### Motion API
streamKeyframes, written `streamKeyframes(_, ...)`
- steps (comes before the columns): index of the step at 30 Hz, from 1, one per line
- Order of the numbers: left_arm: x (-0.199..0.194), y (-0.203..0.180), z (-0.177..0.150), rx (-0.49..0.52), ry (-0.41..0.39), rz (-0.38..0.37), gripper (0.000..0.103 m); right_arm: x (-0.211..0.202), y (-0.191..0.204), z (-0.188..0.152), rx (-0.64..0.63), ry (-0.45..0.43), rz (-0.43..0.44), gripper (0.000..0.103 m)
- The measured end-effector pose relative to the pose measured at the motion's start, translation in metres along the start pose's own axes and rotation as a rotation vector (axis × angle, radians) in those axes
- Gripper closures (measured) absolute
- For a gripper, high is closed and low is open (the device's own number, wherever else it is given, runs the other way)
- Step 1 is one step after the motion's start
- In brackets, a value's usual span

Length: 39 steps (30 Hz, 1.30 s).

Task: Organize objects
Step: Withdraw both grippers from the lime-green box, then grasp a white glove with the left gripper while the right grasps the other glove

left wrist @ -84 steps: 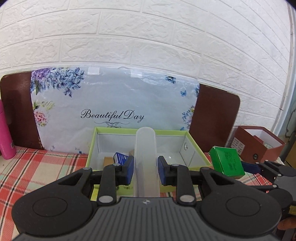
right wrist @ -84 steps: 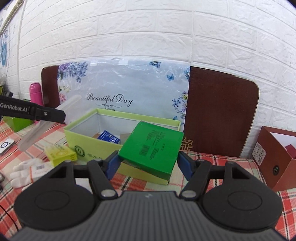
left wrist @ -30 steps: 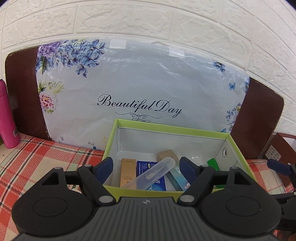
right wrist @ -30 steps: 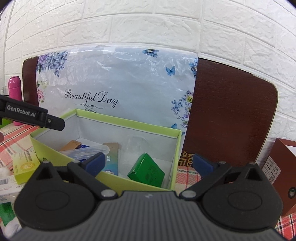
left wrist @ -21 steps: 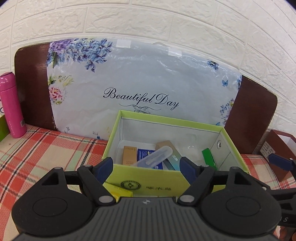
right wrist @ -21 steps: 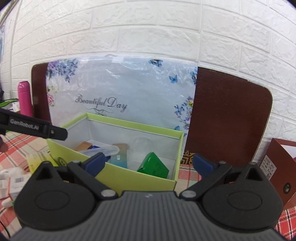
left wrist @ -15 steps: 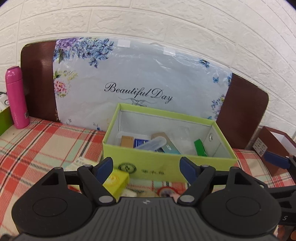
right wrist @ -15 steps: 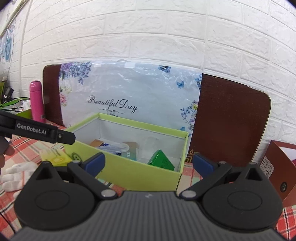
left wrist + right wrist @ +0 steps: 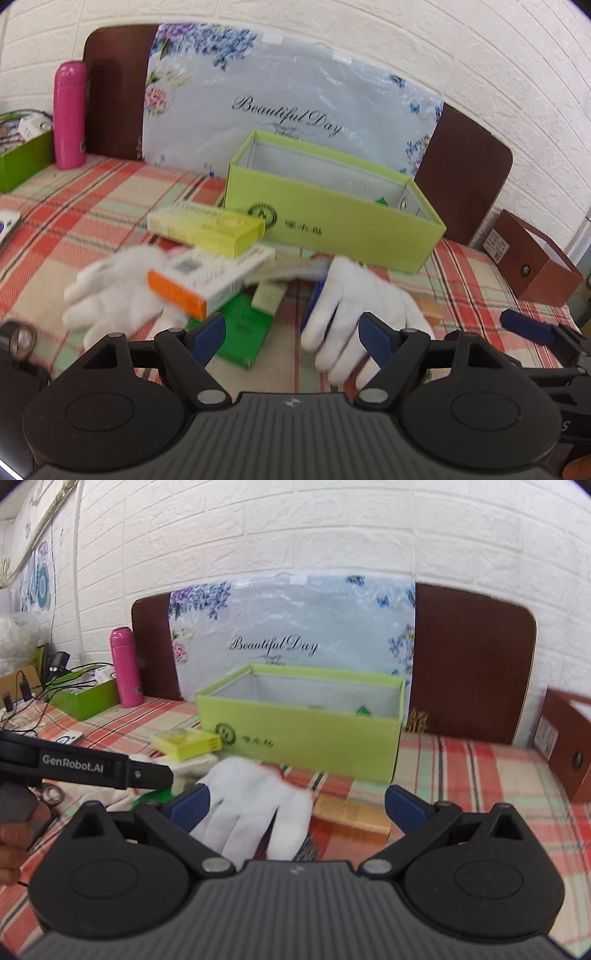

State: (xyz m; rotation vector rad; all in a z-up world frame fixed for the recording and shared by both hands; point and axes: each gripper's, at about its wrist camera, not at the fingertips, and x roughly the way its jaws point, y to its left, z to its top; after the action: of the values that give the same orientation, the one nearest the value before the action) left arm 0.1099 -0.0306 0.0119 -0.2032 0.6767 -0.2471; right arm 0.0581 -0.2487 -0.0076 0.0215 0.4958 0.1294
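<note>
A lime-green open box (image 9: 332,218) stands at the back of the plaid table; it also shows in the right wrist view (image 9: 299,720). In front of it lies a pile: a yellow carton (image 9: 207,225), an orange-and-white carton (image 9: 207,280), a green flat box (image 9: 243,332), and two white gloves (image 9: 354,310) (image 9: 114,291). My left gripper (image 9: 291,338) is open and empty above the pile. My right gripper (image 9: 297,803) is open and empty over one white glove (image 9: 255,805), with a tan flat box (image 9: 351,812) beside it.
A pink bottle (image 9: 68,114) and a dark green tray (image 9: 22,158) stand at the far left. A brown box (image 9: 532,258) stands at the right. A floral "Beautiful Day" bag (image 9: 288,99) leans on a brown board against the brick wall. Cables (image 9: 37,690) lie at the far left.
Both grippers let go of the clear case and the green box into the lime-green box, opened, then pulled back and tilted down toward the pile in front of it.
</note>
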Motion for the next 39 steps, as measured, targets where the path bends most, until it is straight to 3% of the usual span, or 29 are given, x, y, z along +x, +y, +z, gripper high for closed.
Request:
streamKeyframes(6,-0.008,0.017,-0.028,-0.003,0.037,0.032,0.021,-0.002,-0.001,-0.026,0.122,0.061,0.035,0.0)
streamKeyframes(12,-0.014,0.046,-0.036,-0.046,0.044,0.099,0.021,0.006,0.01,-0.019,0.097,0.03,0.033,0.0)
streamKeyframes(18,-0.015,0.077,-0.014,-0.052,-0.003,0.18,0.021,0.032,0.02,-0.003,0.062,-0.004,0.01,0.0)
streamKeyframes(24,0.015,0.11,0.017,-0.017,0.005,0.28,0.021,0.057,0.024,-0.002,0.044,0.016,-0.013,0.003)
streamKeyframes(28,0.041,0.128,0.039,0.001,0.017,0.296,0.021,0.069,0.024,0.0,0.046,0.028,-0.024,0.006)
streamKeyframes(31,0.063,0.139,0.045,-0.002,0.077,0.289,0.021,0.078,0.023,0.001,0.052,0.045,-0.027,0.01)
streamKeyframes(33,0.075,0.144,0.045,-0.011,0.121,0.279,0.021,0.083,0.023,0.0,0.051,0.074,-0.014,0.023)
streamKeyframes(34,0.077,0.144,0.043,-0.002,0.122,0.279,0.021,0.085,0.024,-0.001,0.05,0.088,0.0,0.027)
streamKeyframes(35,0.077,0.141,0.042,0.022,0.104,0.279,0.023,0.086,0.024,-0.002,0.051,0.092,0.016,0.037)
streamKeyframes(36,0.076,0.138,0.041,0.041,0.1,0.269,0.039,0.085,0.025,-0.001,0.05,0.089,0.031,0.055)
streamKeyframes(37,0.076,0.135,0.04,0.054,0.103,0.258,0.048,0.083,0.027,0.0,0.039,0.084,0.037,0.061)
streamKeyframes(39,0.073,0.13,0.04,0.067,0.113,0.221,0.084,0.079,0.035,0.003,-0.007,0.069,0.009,0.084)
